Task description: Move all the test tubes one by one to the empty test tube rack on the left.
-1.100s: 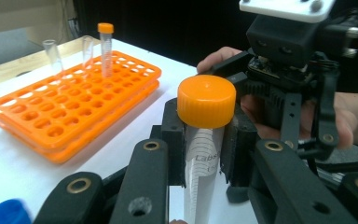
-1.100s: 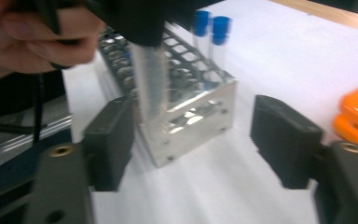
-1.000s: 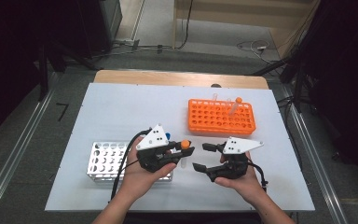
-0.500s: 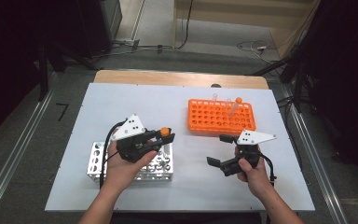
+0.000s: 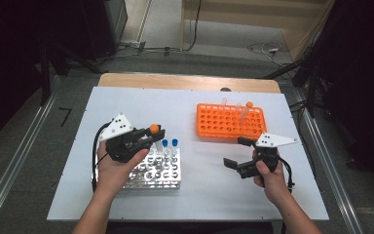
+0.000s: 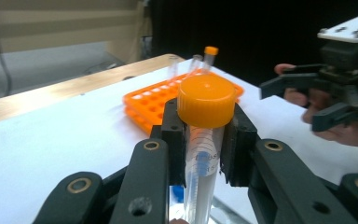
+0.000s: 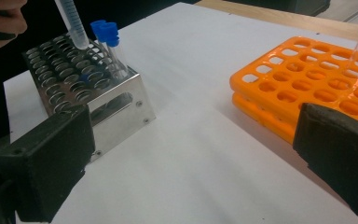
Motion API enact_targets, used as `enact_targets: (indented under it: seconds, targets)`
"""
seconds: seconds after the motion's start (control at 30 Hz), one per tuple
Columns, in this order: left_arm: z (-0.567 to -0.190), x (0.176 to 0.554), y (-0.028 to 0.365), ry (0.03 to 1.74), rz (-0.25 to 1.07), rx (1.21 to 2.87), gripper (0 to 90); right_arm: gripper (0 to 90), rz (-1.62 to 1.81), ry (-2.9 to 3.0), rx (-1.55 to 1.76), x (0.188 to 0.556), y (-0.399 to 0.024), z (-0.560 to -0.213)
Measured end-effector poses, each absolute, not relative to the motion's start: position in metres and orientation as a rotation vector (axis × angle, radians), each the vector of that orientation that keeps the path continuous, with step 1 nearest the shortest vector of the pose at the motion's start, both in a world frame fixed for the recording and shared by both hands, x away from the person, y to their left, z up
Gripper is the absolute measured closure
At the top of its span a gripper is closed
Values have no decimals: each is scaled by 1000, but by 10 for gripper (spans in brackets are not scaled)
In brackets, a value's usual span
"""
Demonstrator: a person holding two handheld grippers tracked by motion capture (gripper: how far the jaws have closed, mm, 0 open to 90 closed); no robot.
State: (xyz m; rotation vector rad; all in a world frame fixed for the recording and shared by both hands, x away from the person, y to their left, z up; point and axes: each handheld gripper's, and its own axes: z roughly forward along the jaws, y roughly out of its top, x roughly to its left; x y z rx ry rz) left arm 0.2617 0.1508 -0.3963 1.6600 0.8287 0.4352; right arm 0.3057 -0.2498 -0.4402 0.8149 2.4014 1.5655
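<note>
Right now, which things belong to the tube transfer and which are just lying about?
In use:
- left tool, shut on the orange-capped tube
- metal rack with two blue-capped tubes
- orange rack
- right tool, open

Lying about:
- floor cables

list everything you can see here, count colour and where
orange-capped tube: 1, clear with orange cap, clamped in the left gripper above the metal rack
metal rack: 1, silver, table front left
blue-capped tubes: 2, clear, standing in the metal rack
orange rack: 1, orange, table back right
tubes in orange rack: about 3, one orange-capped
table: 1, white top
left gripper: 1, black, shut on the tube
right gripper: 1, black, open, nothing between the jaws
</note>
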Motion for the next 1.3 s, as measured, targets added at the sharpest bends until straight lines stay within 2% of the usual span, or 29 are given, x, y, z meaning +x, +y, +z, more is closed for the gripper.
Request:
enact_targets:
  seconds: [0.5, 1.3]
  targets:
    - [-422, 274, 153, 943, 436, 1622, 746, 0, 1560, 2401, 824, 308, -252, -442]
    - [-427, 273, 145, 879, 467, 1664, 744, 0, 1539, 2412, 832, 310, -252, -446]
